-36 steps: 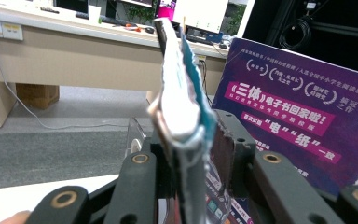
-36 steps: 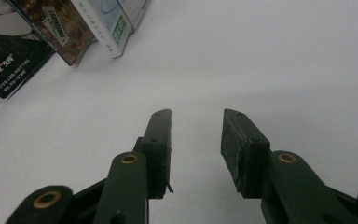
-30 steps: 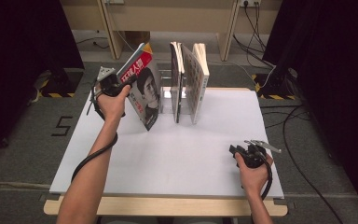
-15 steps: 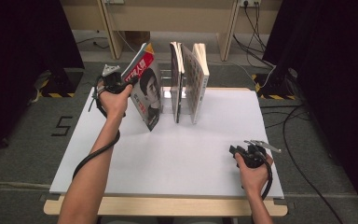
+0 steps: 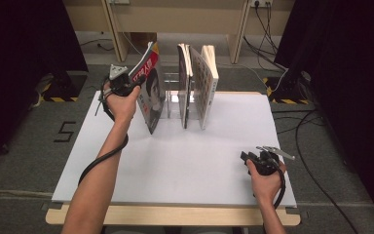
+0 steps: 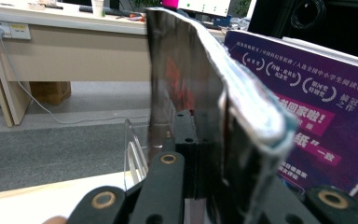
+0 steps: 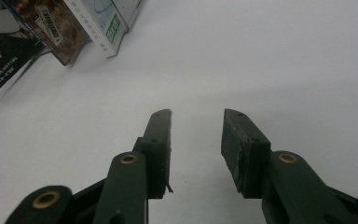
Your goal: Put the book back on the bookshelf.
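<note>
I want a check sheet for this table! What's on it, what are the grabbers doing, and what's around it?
Surface: white table, bare in front.
Job's things: magazine leaning at the clear rack; two more books upright in it.
Clutter: nothing seen.
Grippers: left gripper shut on the magazine's edge; right gripper open, over bare table.
Cables: one trails from each gripper; more on the floor at right.
Surroundings: wooden desk behind, dark curtains at both sides.
</note>
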### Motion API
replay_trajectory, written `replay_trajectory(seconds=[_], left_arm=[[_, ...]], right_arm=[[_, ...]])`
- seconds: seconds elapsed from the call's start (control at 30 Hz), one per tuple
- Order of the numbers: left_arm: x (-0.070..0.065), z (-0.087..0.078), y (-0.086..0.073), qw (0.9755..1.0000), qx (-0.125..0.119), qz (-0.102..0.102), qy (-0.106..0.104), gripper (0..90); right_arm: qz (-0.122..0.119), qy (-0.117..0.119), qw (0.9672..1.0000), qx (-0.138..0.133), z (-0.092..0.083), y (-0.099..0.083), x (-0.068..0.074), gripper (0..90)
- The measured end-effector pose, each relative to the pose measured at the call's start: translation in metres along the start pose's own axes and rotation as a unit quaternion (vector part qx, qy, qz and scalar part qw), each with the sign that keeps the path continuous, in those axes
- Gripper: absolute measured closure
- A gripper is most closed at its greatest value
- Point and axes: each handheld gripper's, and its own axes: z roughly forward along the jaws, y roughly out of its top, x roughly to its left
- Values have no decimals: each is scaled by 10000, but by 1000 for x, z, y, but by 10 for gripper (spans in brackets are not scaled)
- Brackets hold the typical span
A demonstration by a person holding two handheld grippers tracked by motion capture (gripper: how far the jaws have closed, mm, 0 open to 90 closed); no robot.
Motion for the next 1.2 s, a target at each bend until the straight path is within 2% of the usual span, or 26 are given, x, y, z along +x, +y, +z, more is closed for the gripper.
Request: replay_trajectory(seconds=[0.1, 0.17, 0.37, 0.47, 0.57, 0.7, 0.93, 1.2], left_arm=[[-2, 4, 0, 10000, -82, 20, 34, 866], [-4, 7, 1, 9998, -141, 154, 73, 867], [-7, 13, 0, 9993, -303, 177, 120, 866], [-5, 16, -7, 9990, -324, 170, 265, 866], [-1, 15, -9, 9987, -386, 146, 294, 865], [0, 14, -10, 9984, -390, 218, 333, 864], [9, 11, -10, 9989, -313, -2, 362, 852], [17, 10, -9, 9990, -230, -140, 367, 827]], right_arm=[[12, -1, 10000, -16, 0, 0, 0, 631], [44, -3, 10000, -7, 0, 0, 0, 631], [27, -8, 10000, -32, -1, 1, -1, 632], [70, -5, 10000, -48, -2, 1, -1, 631], [75, 0, 10000, -47, -2, 1, -1, 631], [46, 8, 10000, -50, -2, 2, -1, 631], [35, -11, 10000, -33, -2, 1, 0, 631], [37, -22, 10000, -30, -2, 1, 0, 631]])
